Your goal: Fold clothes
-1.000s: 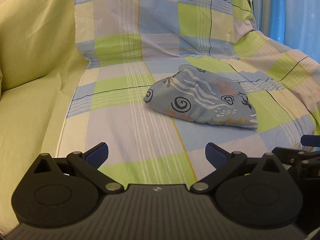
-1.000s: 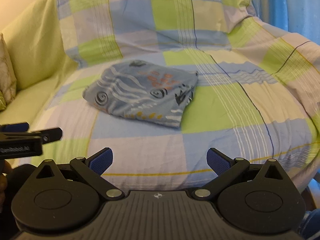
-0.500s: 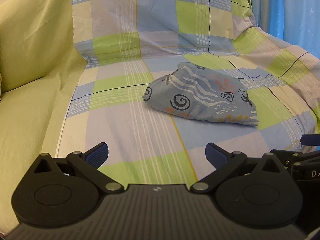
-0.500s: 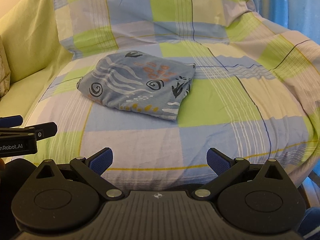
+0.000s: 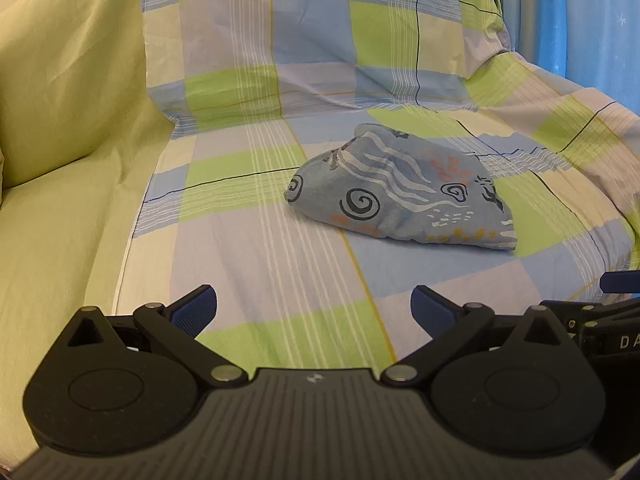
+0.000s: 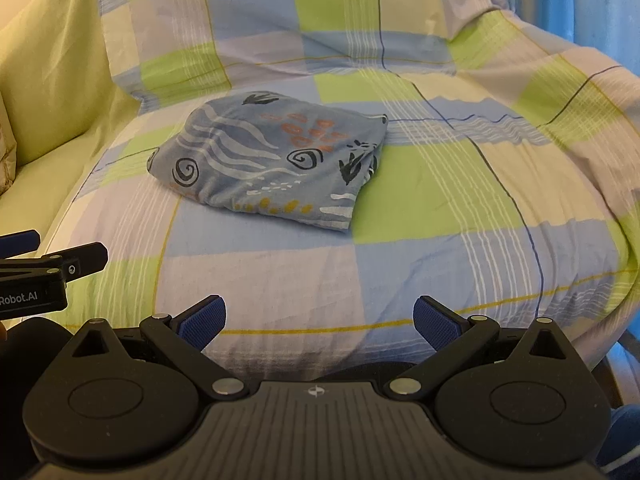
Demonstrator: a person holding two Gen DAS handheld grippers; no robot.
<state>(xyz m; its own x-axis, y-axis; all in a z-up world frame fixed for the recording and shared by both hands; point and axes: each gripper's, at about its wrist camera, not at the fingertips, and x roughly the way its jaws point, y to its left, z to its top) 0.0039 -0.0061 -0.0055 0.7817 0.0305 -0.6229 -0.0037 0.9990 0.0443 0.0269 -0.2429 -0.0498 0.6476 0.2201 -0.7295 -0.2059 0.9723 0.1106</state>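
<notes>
— How do the two grippers stand?
— The left gripper holds its blue-padded fingers spread wide, gripping nothing. The right gripper matches it, level alongside.

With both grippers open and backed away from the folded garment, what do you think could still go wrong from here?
1. The folded garment looks puffy, and its layered open edge on the right could spring apart if left unpressed.
2. It lies on a soft, wrinkled checked sheet; a low approach by the right gripper or left gripper might snag the sheet and drag the bundle.
3. The grippers hang close side by side, so they could bump each other.
</notes>
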